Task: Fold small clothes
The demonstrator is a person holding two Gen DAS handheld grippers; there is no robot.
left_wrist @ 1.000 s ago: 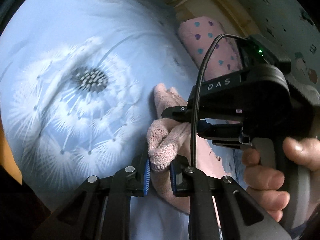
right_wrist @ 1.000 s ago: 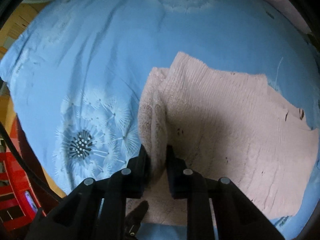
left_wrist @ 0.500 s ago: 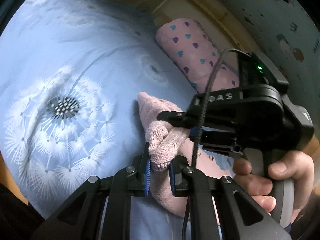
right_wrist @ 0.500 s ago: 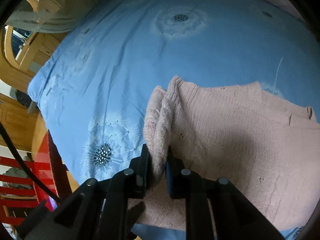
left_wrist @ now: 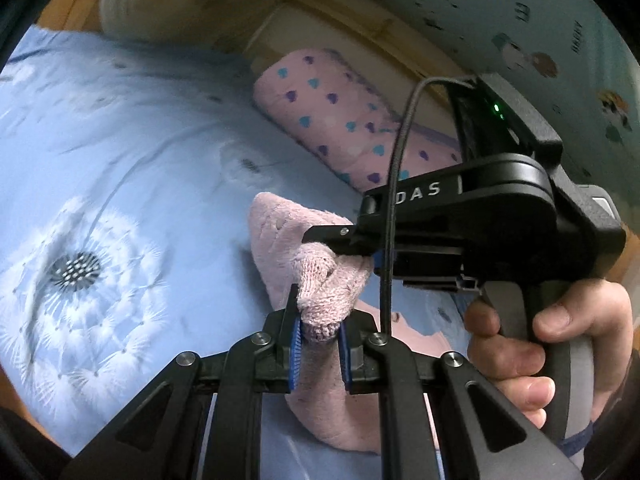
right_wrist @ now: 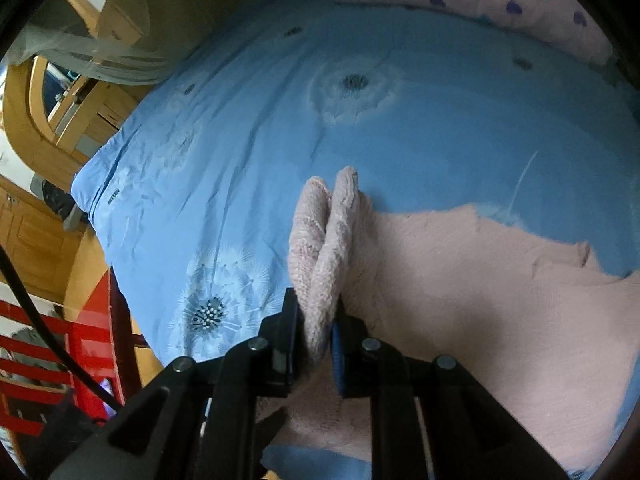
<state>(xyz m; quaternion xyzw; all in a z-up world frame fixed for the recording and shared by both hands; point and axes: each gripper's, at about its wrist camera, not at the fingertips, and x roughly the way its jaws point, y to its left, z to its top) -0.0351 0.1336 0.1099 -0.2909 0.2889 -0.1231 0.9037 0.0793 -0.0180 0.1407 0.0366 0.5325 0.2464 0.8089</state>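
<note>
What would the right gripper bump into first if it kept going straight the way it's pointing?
Probably the blue bedsheet. The right gripper is shut on a bunched edge of the pink sweater and points downward over the bed; past that fold only sheet shows, though depth is hard to judge.

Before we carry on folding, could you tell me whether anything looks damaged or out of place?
Nothing stands out. The pink knit garment is bunched only where the left gripper and right gripper pinch it; the blue bedsheet is unstained.
</note>
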